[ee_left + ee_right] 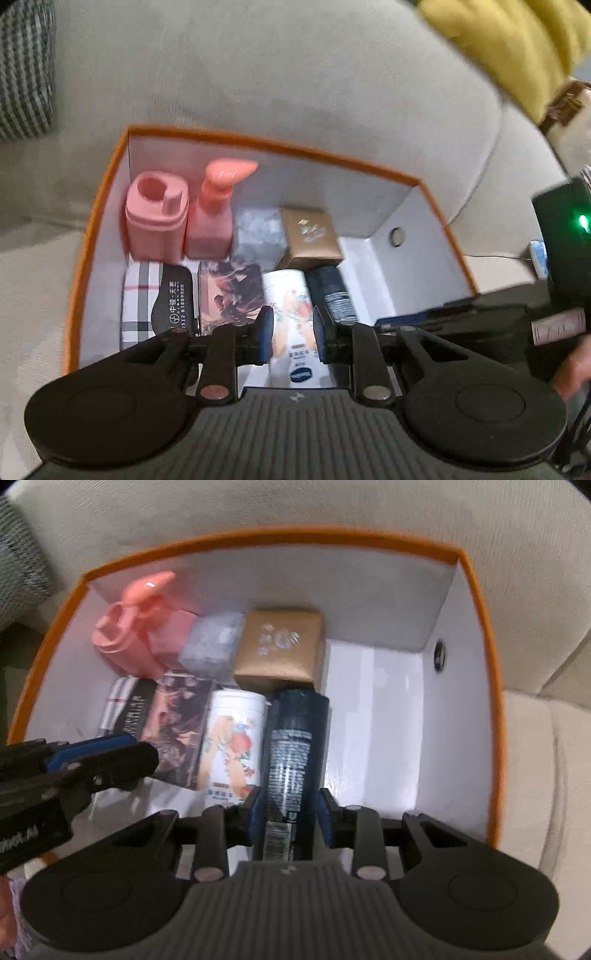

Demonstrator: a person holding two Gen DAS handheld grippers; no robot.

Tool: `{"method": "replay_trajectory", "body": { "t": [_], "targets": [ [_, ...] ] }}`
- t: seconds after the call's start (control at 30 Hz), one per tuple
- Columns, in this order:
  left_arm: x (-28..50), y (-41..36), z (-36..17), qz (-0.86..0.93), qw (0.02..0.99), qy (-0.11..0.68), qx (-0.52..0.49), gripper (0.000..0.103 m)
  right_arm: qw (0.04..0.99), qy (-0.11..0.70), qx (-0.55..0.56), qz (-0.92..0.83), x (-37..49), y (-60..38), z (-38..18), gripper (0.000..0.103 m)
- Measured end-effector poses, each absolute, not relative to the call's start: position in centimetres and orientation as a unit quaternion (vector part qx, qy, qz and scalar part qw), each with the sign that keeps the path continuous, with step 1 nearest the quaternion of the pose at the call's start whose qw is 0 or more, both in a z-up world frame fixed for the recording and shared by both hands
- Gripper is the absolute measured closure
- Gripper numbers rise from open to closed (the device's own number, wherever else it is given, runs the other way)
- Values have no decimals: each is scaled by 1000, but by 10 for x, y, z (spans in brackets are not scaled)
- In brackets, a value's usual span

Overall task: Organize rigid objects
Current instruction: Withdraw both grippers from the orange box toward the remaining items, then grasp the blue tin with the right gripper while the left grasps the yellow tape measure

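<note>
1. Nearest the right wrist camera, the right claw (287,814) straddles the dark blue can (295,738); whether its pads press on it cannot be told.
2. Beside it, the left claw (292,332) is together, empty, above the white canister (291,306).
3. Farther back, a gold packet (279,650) and pink pump bottle (214,218) stand inside the orange box (491,686) on the sofa (295,74).

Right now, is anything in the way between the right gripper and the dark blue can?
Nothing visible is. The dark blue can lies directly under the right gripper, its end between the jaws; the white bottle sits beside it, not over it.
</note>
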State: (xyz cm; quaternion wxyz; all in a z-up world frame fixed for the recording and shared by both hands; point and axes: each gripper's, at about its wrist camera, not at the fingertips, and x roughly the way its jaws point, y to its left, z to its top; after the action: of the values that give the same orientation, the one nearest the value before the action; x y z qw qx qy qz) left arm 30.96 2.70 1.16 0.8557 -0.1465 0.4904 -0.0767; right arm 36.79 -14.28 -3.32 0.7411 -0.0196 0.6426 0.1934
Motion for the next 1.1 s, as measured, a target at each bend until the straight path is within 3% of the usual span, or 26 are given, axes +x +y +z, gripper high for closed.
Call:
{"method": "replay_trajectory", "body": {
  "t": [0.33,0.43,0.53,0.6,0.97,1.0,1.07,1.1],
  "targets": [
    [219,6,54,-92,898,413,-118,77,811,530,-29,248,282,-161,43,70],
    [189,6,55,-96,905,392,-132,68,827,501,-15,256,249,-176,58,70],
    [166,7,46,-109,901,393,-145,67,838,481,-5,255,218,-191,65,68],
    [156,9,34,-107,895,403,-157,67,844,477,-3,243,198,-198,61,63],
    [109,8,-35,-103,824,501,-246,67,828,539,32,148,122,-239,-18,63],
    [110,3,-39,-106,819,508,-244,65,827,543,31,142,118,-241,-24,63],
    [112,-4,-46,-110,812,517,-250,47,820,555,35,136,113,-245,-37,63],
    [114,-7,-50,-107,811,517,-253,44,815,563,43,132,113,-246,-44,63]
  ]
}}
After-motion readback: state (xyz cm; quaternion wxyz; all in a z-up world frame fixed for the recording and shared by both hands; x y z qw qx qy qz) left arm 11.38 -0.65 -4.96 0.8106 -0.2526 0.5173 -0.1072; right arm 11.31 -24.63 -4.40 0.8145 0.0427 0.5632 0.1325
